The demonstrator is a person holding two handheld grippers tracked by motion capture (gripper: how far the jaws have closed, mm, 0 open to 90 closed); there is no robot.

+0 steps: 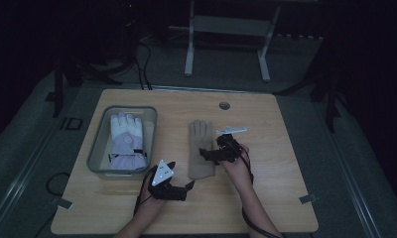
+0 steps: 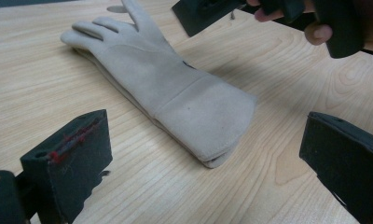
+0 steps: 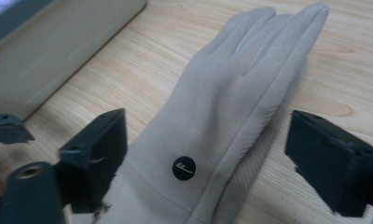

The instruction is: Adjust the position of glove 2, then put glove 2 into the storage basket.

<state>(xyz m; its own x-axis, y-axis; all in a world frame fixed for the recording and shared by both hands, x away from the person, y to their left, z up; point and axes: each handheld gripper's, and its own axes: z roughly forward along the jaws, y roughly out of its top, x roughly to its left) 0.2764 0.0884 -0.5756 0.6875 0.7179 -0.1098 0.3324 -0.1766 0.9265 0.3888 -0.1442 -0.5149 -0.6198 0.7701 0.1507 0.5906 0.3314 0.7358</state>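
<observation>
Beige glove lies flat between right gripper's wide-open jaws.

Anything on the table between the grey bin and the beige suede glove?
No: in the high view, bare wood separates the grey bin from the beige suede glove.

- a dim lab or recording room, not a home: the light falls on one wooden table and the surroundings stay dark
- grey carpet-like floor runs around the table, with black cables trailing across it
- a white metal stand sits behind the table, like the base of another desk or rig
- small tape marks sit at the table's corners, and a cable hole near its far edge
</observation>
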